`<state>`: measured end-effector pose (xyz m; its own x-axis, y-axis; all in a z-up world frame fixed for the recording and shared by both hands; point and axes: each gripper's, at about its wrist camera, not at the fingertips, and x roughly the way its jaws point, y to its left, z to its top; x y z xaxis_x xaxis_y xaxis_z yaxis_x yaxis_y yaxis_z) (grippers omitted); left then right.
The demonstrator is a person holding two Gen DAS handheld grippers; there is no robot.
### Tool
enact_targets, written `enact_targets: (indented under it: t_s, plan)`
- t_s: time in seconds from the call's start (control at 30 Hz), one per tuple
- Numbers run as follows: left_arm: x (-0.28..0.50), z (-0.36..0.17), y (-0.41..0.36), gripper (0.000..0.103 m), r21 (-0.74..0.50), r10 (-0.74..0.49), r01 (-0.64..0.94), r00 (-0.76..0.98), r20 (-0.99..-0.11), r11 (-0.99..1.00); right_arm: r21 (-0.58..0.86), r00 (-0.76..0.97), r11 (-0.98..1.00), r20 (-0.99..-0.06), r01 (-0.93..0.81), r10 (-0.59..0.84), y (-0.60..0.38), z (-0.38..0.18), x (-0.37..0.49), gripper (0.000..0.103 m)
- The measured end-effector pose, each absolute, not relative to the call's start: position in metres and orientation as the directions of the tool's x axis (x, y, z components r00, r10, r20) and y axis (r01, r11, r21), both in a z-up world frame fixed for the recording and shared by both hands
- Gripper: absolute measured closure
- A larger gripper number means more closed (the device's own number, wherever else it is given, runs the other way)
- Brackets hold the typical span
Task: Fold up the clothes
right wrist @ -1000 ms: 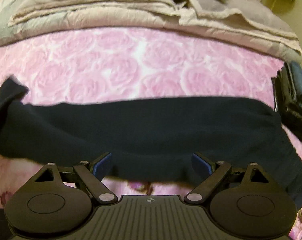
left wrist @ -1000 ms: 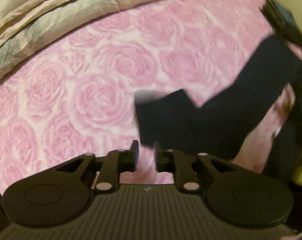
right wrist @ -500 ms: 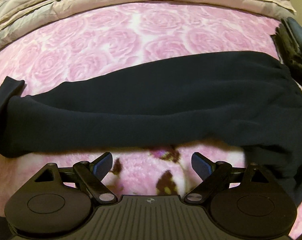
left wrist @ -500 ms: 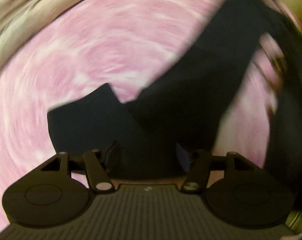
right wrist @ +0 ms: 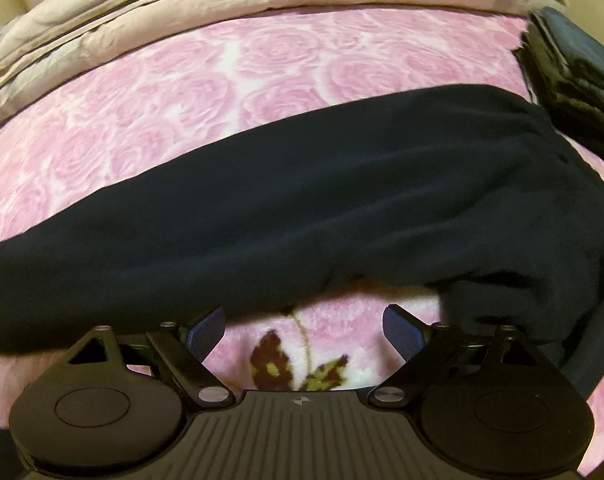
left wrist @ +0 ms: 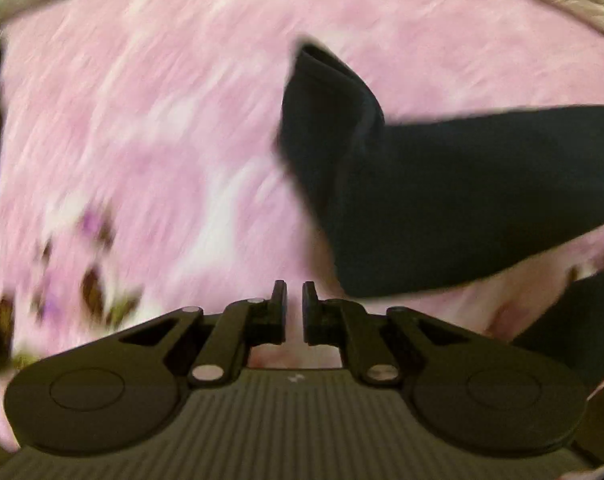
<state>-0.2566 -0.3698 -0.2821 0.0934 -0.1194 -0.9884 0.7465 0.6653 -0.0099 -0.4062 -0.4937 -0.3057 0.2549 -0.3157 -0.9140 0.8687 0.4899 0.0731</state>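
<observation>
the dark trousers are lying across the pink rose blanket, one leg end blurring. the left gripper is closing on nothing; the right gripper is gaping empty.

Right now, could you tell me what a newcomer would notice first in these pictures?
A long dark garment lies across the pink rose-patterned blanket. The right hand-held gripper hovers open at its near edge. The left hand-held gripper is closing, with nothing between its jaws.
</observation>
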Motion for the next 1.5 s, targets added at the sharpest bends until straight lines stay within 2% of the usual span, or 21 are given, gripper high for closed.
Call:
enact_targets:
  t_s: [0.07, 0.13, 0.2, 0.27, 0.47, 0.67, 0.9, 1.13, 1.17, 1.2, 1.23, 1.27, 1.3, 1.37, 1.5]
  plan:
    - [-0.254, -0.285, -0.358, 0.096, 0.017, -0.084, 0.707, 0.109, -0.99, 0.707, 0.068, 0.26, 0.517, -0.915, 0.854, -0.31, -0.494, -0.304, -0.407, 0.014]
    - [-0.255, -0.278, -0.357, 0.094, 0.015, -0.11, 0.705, 0.132, -0.985, 0.709, 0.055, 0.256, 0.53, -0.915, 0.846, -0.312, -0.495, -0.3, -0.408, 0.014]
    - [-0.255, -0.27, -0.363, 0.088, 0.001, -0.15, 0.715, 0.148, -0.978, 0.699, 0.048, 0.252, 0.528, -0.913, 0.848, -0.321, -0.5, -0.294, -0.411, 0.014]
    - [-0.253, -0.264, -0.375, 0.076, -0.006, -0.183, 0.741, 0.158, -0.97, 0.671, 0.036, 0.248, 0.534, -0.911, 0.845, -0.33, -0.505, -0.287, -0.411, 0.014]
    - [-0.264, -0.265, -0.439, 0.068, -0.049, -0.29, 0.888, 0.097, -0.952, 0.457, -0.033, 0.227, 0.574, -0.899, 0.818, -0.375, -0.52, -0.26, -0.418, 0.014]
    - [-0.3, -0.279, -0.537, 0.064, -0.097, -0.36, 0.96, 0.004, -0.933, 0.261, -0.089, 0.199, 0.561, -0.88, 0.823, -0.431, -0.579, -0.245, -0.463, 0.014]
    - [-0.353, -0.312, -0.672, 0.063, -0.111, -0.378, 0.99, -0.07, -0.923, 0.086, -0.111, 0.225, 0.666, -0.89, 0.737, -0.397, -0.71, -0.281, -0.522, 0.015]
    - [-0.395, -0.347, -0.746, 0.063, -0.008, -0.296, 0.998, -0.028, -0.955, -0.066, -0.111, 0.299, 0.89, -0.917, 0.442, -0.263, -0.792, -0.337, -0.526, 0.015]
    - [-0.396, -0.348, -0.749, 0.066, -0.013, -0.287, 0.998, -0.032, -0.958, -0.067, -0.097, 0.3, 0.907, -0.925, 0.41, -0.234, -0.8, -0.347, -0.524, 0.019]
    - [-0.396, -0.349, -0.752, 0.072, -0.018, -0.278, 0.998, -0.036, -0.96, -0.067, -0.056, 0.301, 0.916, -0.935, 0.398, -0.188, -0.806, -0.354, -0.523, 0.042]
    - [-0.396, -0.348, -0.752, 0.086, -0.025, -0.269, 0.998, -0.041, -0.962, -0.064, -0.017, 0.303, 0.921, -0.942, 0.389, -0.146, -0.813, -0.36, -0.523, 0.045]
    - [-0.396, -0.345, -0.752, 0.099, -0.033, -0.261, 0.998, -0.047, -0.964, -0.06, 0.016, 0.315, 0.914, -0.941, 0.405, -0.123, -0.819, -0.36, -0.523, 0.056]
    - [-0.395, -0.342, -0.753, 0.099, -0.033, -0.263, 0.998, -0.046, -0.964, -0.051, 0.044, 0.328, 0.908, -0.939, 0.417, -0.105, -0.825, -0.358, -0.523, 0.083]
    - [-0.391, -0.33, -0.757, 0.099, -0.022, -0.29, 0.999, -0.028, -0.957, -0.023, 0.049, 0.356, 0.908, -0.927, 0.417, -0.114, -0.832, -0.346, -0.522, 0.088]
    - [-0.375, -0.307, -0.78, 0.098, 0.007, -0.378, 0.998, 0.029, -0.925, 0.061, -0.044, 0.375, 0.886, -0.896, 0.462, -0.24, -0.843, -0.33, -0.519, 0.088]
